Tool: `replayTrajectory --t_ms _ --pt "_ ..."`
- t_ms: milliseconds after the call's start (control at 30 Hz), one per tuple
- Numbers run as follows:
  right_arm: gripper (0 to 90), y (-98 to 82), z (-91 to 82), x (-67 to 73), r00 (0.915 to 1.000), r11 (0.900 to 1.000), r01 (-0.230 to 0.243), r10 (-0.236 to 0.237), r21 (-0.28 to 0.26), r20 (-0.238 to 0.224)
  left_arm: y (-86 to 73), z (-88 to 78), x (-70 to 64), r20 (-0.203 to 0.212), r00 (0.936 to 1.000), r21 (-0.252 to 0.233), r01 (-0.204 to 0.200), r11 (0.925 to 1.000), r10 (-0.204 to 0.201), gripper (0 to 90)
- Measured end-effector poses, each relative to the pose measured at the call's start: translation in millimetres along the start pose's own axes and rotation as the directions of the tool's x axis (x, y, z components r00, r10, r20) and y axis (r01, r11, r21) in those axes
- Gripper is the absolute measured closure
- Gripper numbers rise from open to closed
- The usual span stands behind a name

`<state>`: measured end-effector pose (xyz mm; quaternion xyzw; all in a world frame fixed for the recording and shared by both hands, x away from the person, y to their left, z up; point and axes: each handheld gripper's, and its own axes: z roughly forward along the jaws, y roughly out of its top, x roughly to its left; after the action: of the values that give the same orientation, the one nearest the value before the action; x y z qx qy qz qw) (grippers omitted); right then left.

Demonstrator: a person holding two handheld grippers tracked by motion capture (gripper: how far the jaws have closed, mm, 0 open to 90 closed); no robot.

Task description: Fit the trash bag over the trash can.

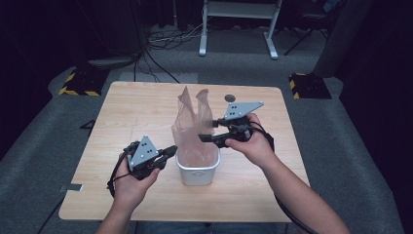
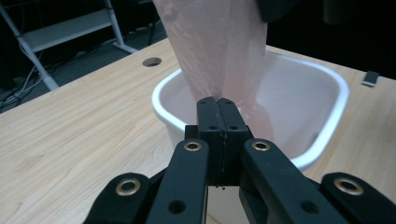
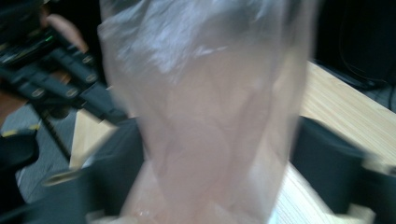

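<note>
A thin pink plastic bag (image 1: 195, 122) stands up out of a white bin (image 1: 197, 175) in the middle of the wooden table (image 1: 146, 102). My left gripper (image 1: 173, 150) sits at the bin's left rim. In the left gripper view its jaws (image 2: 217, 100) are shut, pinching the bag's film (image 2: 215, 46) just above the bin (image 2: 327, 79). My right gripper (image 1: 207, 131) is level at the bag's right side, higher up. In the blurred right gripper view the bag (image 3: 201, 116) hangs between its jaws (image 3: 217, 172), which stand apart on either side. The left gripper (image 3: 70, 79) shows beyond.
A round cable hole (image 1: 230, 98) lies in the table behind the bag. A white metal frame (image 1: 238, 24) and floor cables stand past the far edge. Yellow-and-black blocks (image 1: 80, 83) (image 1: 309, 85) flank the table's far corners.
</note>
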<state>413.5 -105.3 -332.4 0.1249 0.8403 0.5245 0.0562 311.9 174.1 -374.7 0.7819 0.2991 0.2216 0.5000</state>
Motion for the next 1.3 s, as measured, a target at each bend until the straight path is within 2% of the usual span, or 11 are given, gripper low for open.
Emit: replayTrajectory --t_ms 33,133,233,367,500,700,733,833,1167,1233,1300 --pt "60.8 0.0 0.0 0.0 1.0000 1.000 0.000 0.000 0.000 0.000 -0.1 0.2 0.2 0.001 1.0000 -0.001 0.004 1.0000 -0.004 87.8" --pt "78.9 -1.3 -2.3 10.3 0.9996 1.000 0.023 -0.023 0.007 0.014 2.0 1.0 -4.1 0.012 0.9996 -0.024 -0.025 0.9994 0.026 62.4" --pt "87.8 -1.0 -8.6 24.6 0.9979 0.999 0.051 -0.051 0.004 0.041 6.2 2.8 -7.3 0.027 0.9991 -0.025 -0.034 0.9991 0.034 71.4" --pt "89.3 0.1 -12.2 37.3 0.9986 0.999 0.050 -0.050 -0.004 0.015 6.2 6.1 -3.8 0.017 0.9996 -0.011 -0.023 0.9997 0.023 88.1" --pt "89.5 -0.8 -12.0 57.7 0.9977 0.998 0.064 -0.064 0.016 -0.023 6.1 9.4 -1.7 0.017 0.9998 -0.018 -0.003 0.9998 0.003 89.9" --pt "87.8 -9.3 -0.8 79.8 0.9955 0.996 0.071 -0.067 0.052 -0.067 4.4 14.8 -2.3 -0.013 0.9996 0.000 -0.025 0.9997 0.025 90.0" --pt "87.8 -9.3 -0.8 79.8 0.9955 0.996 0.071 -0.067 0.052 -0.067 4.4 14.8 -2.3 -0.013 0.9996 0.000 -0.025 0.9997 0.025 90.0" --pt "67.6 -13.6 0.7 83.5 0.9950 0.996 0.061 -0.056 0.060 -0.083 2.1 12.1 -0.8 -0.010 0.9996 -0.003 -0.026 0.9997 0.026 90.0" --pt "60.8 -8.3 -47.5 74.5 0.9990 0.999 0.046 -0.045 0.008 -0.004 -0.7 5.4 1.9 -0.008 0.9997 -0.013 -0.022 0.9997 0.022 90.0" --pt "64.4 -6.7 -66.6 65.7 0.9993 0.999 0.016 -0.015 -0.037 0.034 -0.7 5.6 1.3 -0.006 0.9998 -0.013 -0.020 0.9997 0.020 90.0" --pt "65.0 -6.0 -71.9 62.0 0.9987 0.999 0.001 0.001 -0.051 0.051 -0.5 5.8 0.7 -0.005 0.9997 -0.015 -0.022 0.9996 0.022 90.0"
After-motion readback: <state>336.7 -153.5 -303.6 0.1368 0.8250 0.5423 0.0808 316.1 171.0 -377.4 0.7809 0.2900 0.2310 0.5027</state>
